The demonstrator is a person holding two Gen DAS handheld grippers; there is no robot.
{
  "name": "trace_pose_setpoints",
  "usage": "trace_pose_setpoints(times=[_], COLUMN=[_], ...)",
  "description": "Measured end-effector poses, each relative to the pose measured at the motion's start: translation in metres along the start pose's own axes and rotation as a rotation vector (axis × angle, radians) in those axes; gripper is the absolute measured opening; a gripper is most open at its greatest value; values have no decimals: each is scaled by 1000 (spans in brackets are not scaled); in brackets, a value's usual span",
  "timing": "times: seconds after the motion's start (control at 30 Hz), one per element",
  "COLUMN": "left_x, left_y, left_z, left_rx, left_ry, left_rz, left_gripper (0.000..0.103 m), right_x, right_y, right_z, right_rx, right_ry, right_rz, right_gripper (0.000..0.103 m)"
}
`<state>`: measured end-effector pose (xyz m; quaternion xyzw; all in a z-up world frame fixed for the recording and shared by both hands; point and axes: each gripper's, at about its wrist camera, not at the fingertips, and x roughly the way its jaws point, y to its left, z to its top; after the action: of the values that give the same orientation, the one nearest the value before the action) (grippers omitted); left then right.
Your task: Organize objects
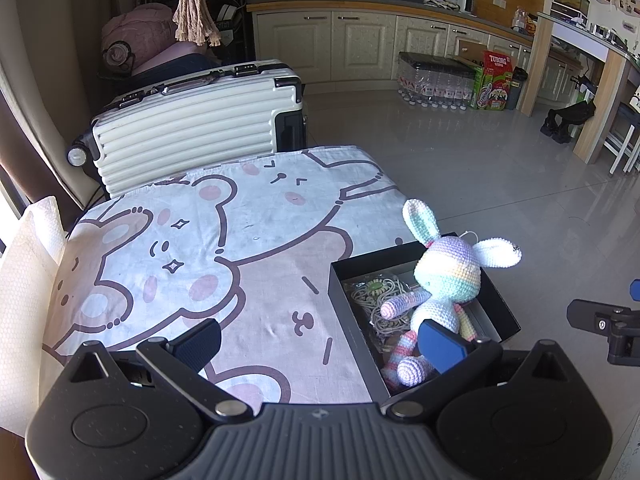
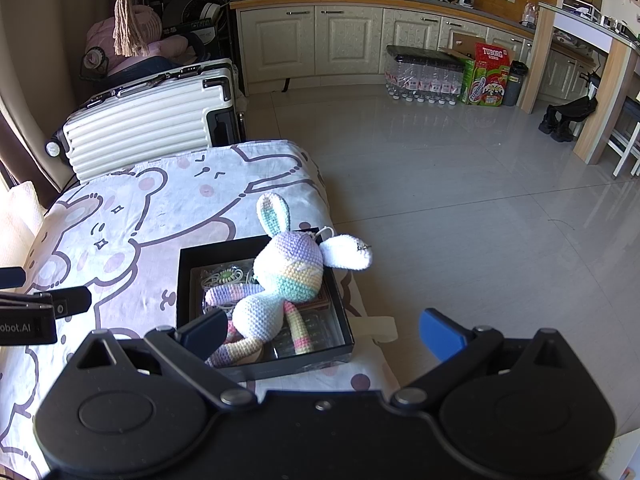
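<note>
A crocheted pastel rabbit [image 2: 280,280] lies sprawled in a shallow black box [image 2: 185,280] that sits at the corner of a small table draped in a cartoon bear cloth [image 2: 120,216]. Its head rests on the box's far rim, one ear standing up and the other flopped out past the box over the floor side. Under the rabbit's arm, inside the box, is a tangle of pale cord [image 1: 380,300] with a round greenish piece on top.

Both tools are released — the left gripper [image 1: 322,342] hovers with its jaws spread wide, the dark finger over the bear cloth beside the box and the blue finger [image 1: 440,346] in front of the rabbit's legs at the box's near end; whether it touches them I cannot tell. The right gripper [image 2: 322,332] is equally wide apart, its dark finger over the box's near-left corner by the rabbit's feet, its blue one off the table edge above the tiled floor [image 2: 480,208].

Beyond the table, behind the box, a ribbed white suitcase [image 2: 140,120] lies on its side.
</note>
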<state>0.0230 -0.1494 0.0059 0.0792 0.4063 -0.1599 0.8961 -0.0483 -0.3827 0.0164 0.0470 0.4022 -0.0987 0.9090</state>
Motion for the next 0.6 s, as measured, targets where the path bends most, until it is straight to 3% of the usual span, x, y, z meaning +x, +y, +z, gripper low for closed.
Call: trace_pose_setpoints(times=[0.6], left_x=[-1], left_y=[-1], left_z=[0], left_rx=[-1], left_ry=[2], left_rz=[-5], left_gripper=[103], right_x=[0], right_y=[1], right_z=[-1], right_rx=[0], right_ry=[1], right_rz=[1], right_gripper=[103])
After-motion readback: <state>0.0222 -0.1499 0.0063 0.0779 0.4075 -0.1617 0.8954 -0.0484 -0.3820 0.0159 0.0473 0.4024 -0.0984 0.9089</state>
